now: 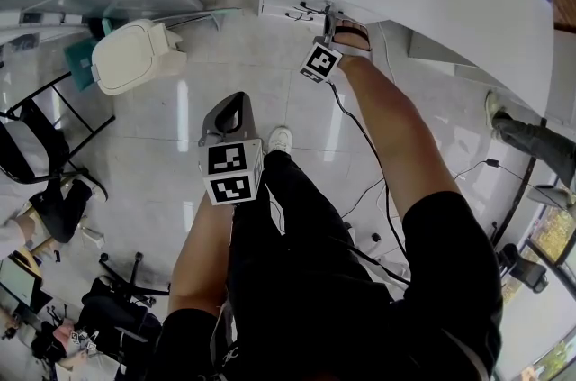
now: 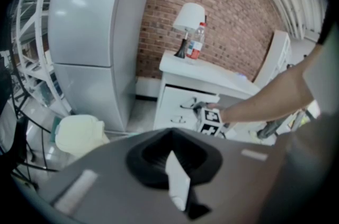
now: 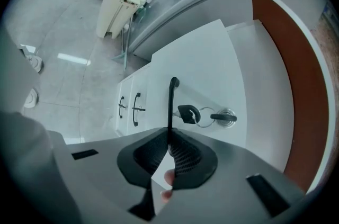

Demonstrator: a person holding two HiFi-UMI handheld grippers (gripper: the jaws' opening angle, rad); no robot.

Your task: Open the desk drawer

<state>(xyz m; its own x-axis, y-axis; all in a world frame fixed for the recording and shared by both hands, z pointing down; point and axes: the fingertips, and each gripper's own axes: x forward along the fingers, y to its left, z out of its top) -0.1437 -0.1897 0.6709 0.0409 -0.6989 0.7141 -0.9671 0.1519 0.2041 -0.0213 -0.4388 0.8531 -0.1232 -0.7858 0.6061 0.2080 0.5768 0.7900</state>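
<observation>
A red brick wall (image 2: 228, 11) backs glossy pale floor tiles (image 1: 180, 154), a cream bin (image 1: 135, 55) beside a grey cabinet (image 2: 90, 32).

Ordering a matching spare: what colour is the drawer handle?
Black handle, clearest in the right gripper view.

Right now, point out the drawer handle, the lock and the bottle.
drawer handle (image 3: 170, 104): right gripper view, middle of the black bar.
lock (image 3: 226, 111): right gripper view, its silver rim.
bottle (image 2: 195, 49): left gripper view, its red label.
</observation>
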